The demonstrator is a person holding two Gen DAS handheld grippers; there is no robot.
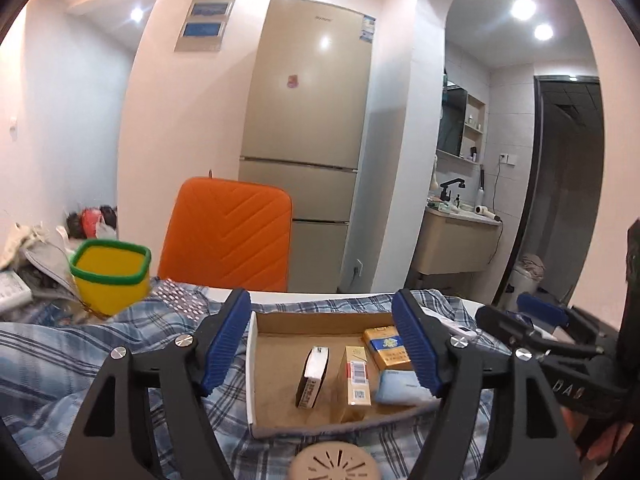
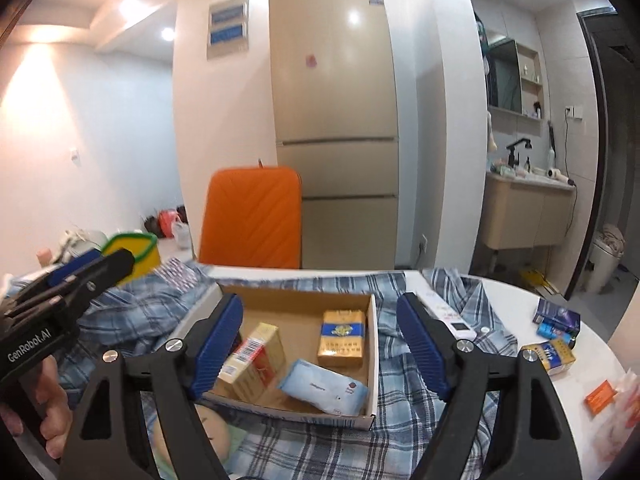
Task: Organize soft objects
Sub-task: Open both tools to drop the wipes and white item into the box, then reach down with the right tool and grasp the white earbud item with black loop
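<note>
Both the left gripper [image 1: 322, 344] and the right gripper [image 2: 320, 344] hover with jaws wide apart and empty above the cardboard box [image 2: 373, 364], where the soft tissue pack [image 2: 323, 387] lies beside the cartons, probably for collecting.

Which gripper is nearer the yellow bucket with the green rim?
Left. The left gripper reaches toward the yellow bucket with the green rim on the table's left; the right gripper hangs open over the cardboard box, farther right.

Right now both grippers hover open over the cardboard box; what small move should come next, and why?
Probably lower the right gripper onto the light-blue tissue pack in the cardboard box. It looks like the only soft item there, among rigid cartons, and the jaws are open and empty.
</note>
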